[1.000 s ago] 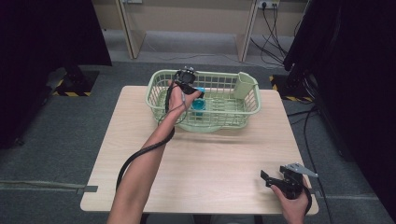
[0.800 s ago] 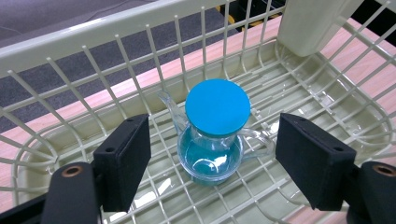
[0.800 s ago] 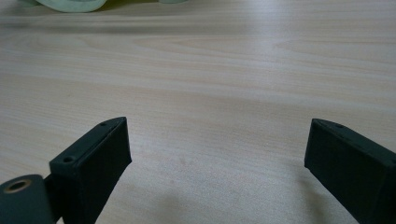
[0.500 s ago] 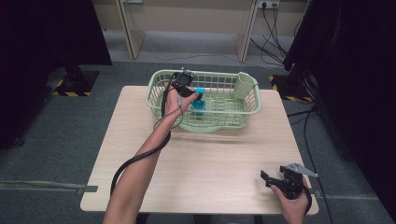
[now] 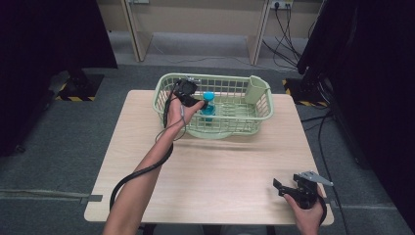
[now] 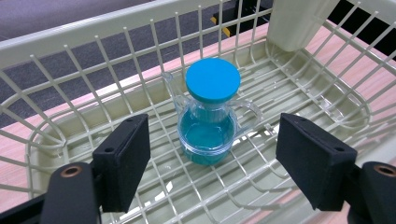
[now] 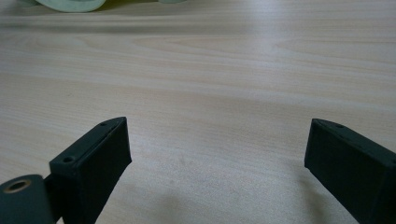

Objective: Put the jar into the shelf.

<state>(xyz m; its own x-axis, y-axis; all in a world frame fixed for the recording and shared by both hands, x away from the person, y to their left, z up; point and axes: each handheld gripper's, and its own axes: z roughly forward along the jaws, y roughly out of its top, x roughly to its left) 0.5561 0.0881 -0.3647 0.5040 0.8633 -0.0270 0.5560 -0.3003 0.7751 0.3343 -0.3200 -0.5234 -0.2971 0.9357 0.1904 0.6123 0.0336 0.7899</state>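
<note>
**Left jaws apart over the blue-lidded jug in the basket**

I have the left gripper [image 5: 192, 98] over the left end of the pale green basket [image 5: 169, 87], which sits at the far side of the wooden table [image 5: 230, 161]. Its jaws stand wide apart with nothing between the pads. In the left gripper view I look down between the two black pads [image 6: 123, 165] at a small clear jug [image 6: 208, 135] standing upright on the basket's wire floor. The jug has a round blue lid [image 6: 213, 80], blue liquid inside, a spout on one side and a handle on the other. It sits beyond the jaw tips, clear of both pads. A cutlery cup [image 5: 256, 89] of the same green hangs on the basket's far right corner, well away from the jug.

My right gripper [image 5: 288, 188] rests at the near right corner of the table, well apart from the basket. In the right gripper view its jaws are wide too, holding nothing, with bare wood [image 7: 210, 93] between them.
</note>
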